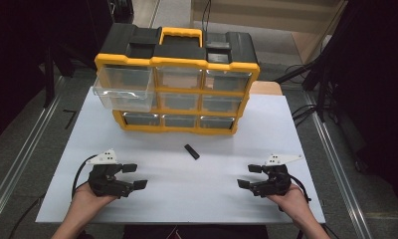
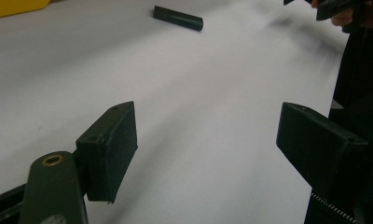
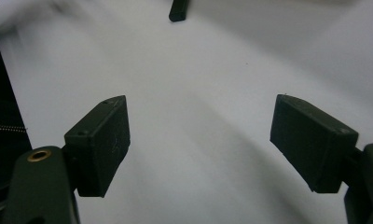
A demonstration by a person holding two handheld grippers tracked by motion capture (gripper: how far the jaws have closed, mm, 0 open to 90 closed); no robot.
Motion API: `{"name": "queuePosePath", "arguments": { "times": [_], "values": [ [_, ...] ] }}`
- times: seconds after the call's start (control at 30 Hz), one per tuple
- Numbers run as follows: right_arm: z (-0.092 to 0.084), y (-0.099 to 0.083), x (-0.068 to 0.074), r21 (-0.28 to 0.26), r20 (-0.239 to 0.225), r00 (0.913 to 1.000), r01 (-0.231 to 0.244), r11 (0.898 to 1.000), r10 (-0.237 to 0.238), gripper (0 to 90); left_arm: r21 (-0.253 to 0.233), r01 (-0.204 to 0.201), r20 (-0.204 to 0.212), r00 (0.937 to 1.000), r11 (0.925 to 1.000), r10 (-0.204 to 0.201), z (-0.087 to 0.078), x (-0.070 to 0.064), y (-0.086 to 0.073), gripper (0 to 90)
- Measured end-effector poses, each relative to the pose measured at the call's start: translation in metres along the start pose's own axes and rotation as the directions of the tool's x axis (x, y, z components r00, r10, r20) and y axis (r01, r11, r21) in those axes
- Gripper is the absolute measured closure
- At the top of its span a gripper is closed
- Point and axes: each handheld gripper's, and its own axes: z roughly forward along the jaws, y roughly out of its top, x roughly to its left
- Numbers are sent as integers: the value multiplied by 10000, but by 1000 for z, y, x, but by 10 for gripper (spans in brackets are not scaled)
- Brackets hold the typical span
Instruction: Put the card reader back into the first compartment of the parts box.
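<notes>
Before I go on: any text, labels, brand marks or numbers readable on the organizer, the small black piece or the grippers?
None can be read.
Yellow and black drawer organizer: no legible brand or label on its lid, frame or clear drawers.
Small black bar: plain, no marking seen in any view.
Left gripper and right gripper: no print seen on the jaws or grey plates.
White tabletop: blank.

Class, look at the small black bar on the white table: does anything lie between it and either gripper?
Nothing visible does. The black bar lies alone on the white table, in front of the organizer. Bare tabletop separates it from the left gripper and right gripper, both open.
</notes>
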Motion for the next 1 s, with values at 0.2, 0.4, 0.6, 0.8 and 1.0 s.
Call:
{"name": "queuePosePath", "arguments": {
  "times": [0.2, 0.4, 0.6, 0.8, 1.0],
  "values": [
    [-1, 0, -2, 96, 59, 10000, -64, 9999, 64, 181, 175, 312, -109, 9995, 9994, -310, 0, 3, 0, 224],
    [0, 1, -1, 134, 56, 9999, -121, 9998, 121, 184, 235, 251, -94, 9996, 9994, -249, 0, 1, 1, 251],
    [1, 1, -1, 298, 44, 9999, -137, 9995, 135, 194, 201, 118, -231, 9997, 9997, -114, 1, 0, 1, 250],
    [4, 0, -4, 353, 85, 9997, -230, 9991, 227, 196, 214, 120, -240, 9996, 9997, -115, 2, 0, 1, 251],
    [4, 0, -3, 408, -6, 9996, -278, 9988, 279, 204, 217, 209, -308, 9993, 9995, -202, 2, 0, 1, 251]
  ]
}}
